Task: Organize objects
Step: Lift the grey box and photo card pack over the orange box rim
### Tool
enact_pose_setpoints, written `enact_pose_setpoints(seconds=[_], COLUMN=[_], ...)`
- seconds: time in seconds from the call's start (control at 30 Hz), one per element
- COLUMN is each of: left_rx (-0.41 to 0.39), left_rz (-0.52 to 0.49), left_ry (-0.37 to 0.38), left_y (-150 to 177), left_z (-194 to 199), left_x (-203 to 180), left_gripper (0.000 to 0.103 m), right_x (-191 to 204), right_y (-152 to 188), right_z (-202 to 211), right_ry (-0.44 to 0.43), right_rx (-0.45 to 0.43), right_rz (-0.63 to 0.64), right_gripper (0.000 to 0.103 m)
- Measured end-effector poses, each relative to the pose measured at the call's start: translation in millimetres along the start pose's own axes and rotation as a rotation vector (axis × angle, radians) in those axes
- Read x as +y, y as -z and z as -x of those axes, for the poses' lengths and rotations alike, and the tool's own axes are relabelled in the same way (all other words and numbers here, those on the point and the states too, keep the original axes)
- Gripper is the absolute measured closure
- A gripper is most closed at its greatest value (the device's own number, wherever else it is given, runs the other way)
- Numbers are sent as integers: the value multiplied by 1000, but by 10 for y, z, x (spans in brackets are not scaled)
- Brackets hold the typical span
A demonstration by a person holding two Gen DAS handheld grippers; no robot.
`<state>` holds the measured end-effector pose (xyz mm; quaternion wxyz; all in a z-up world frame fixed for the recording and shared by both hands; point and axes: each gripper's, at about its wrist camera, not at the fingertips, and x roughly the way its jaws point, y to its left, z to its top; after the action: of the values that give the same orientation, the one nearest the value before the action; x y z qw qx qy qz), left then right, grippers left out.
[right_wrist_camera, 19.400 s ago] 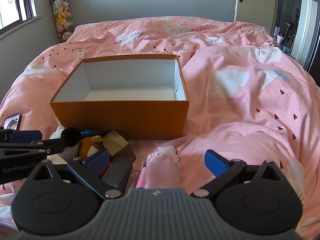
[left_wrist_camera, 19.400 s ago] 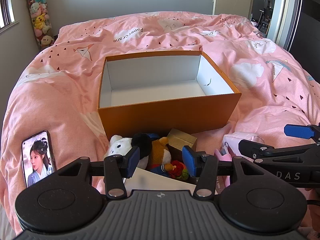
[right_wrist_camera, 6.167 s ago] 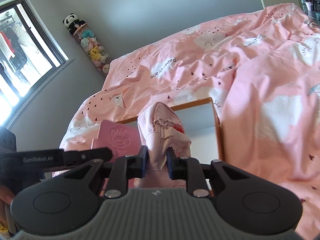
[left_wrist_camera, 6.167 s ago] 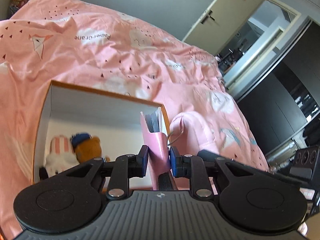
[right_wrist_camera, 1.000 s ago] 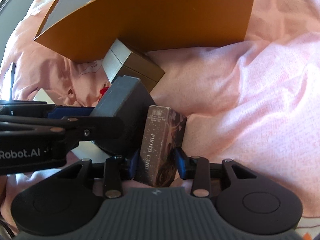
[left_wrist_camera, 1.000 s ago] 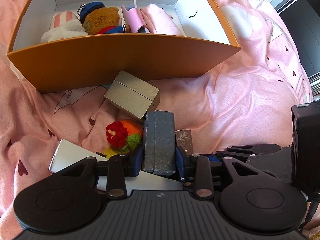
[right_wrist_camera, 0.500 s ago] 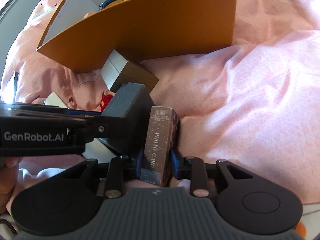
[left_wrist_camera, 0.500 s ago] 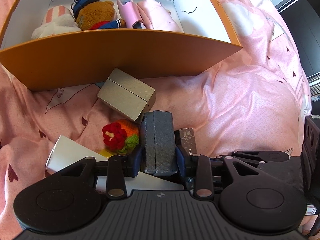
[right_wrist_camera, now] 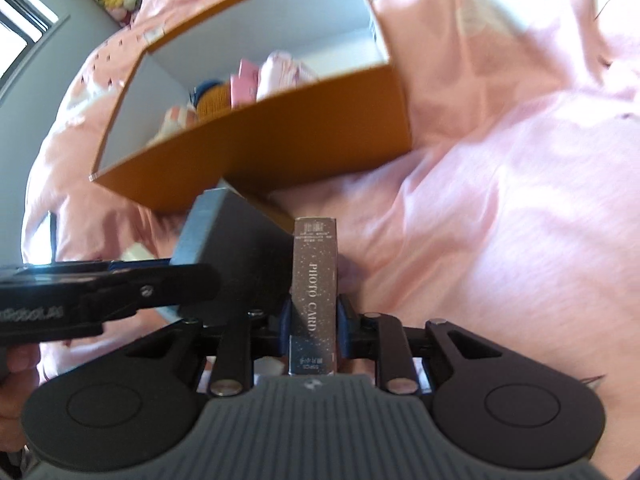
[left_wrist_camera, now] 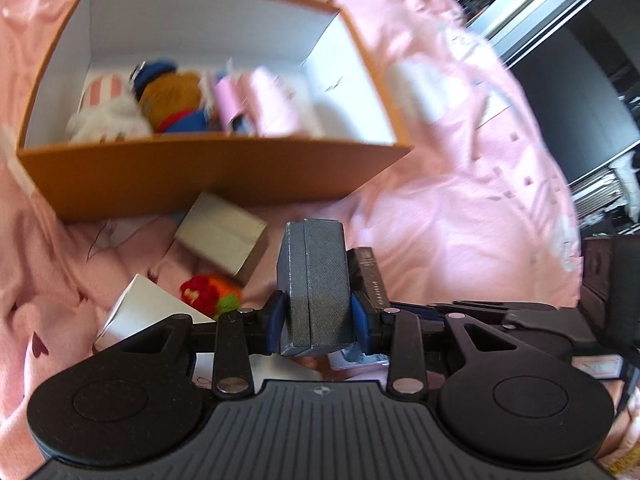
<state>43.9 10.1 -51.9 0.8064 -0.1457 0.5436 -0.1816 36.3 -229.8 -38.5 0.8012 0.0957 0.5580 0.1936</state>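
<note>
Textured grey hinged case [left_wrist_camera: 314, 280]

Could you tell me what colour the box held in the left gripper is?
The box is dark grey with a fine textured surface, clearest in the left wrist view.

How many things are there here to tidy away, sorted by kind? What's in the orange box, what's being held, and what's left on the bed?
Soft toys in the orange box: 2, a white plush and a brown bear
Pink items in the box: 2, a pink case and a pink pouch
Held boxes: 2, grey box in left gripper, photo card box in right gripper
Loose on the bed: 3, gold box, crochet toy, white box
Total: 9
</note>
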Motion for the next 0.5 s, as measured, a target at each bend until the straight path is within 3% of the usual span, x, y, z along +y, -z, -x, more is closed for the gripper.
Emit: enact_pose_setpoints(seconds=[0.4,0.5], left_rx=[-155,-199], left_rz=[-5,-15], left_ry=[103,125], left_y=[-296,-444], left_z=[388,516], left_x=[-109,-119], left_gripper=[63,63], right_x=[-81,25], right_y=[-325,-546], right_z=[448,448], right_ry=[-58,-76], right_rx=[-159,-205], right_rz=[13,36], right_gripper=[79,79])
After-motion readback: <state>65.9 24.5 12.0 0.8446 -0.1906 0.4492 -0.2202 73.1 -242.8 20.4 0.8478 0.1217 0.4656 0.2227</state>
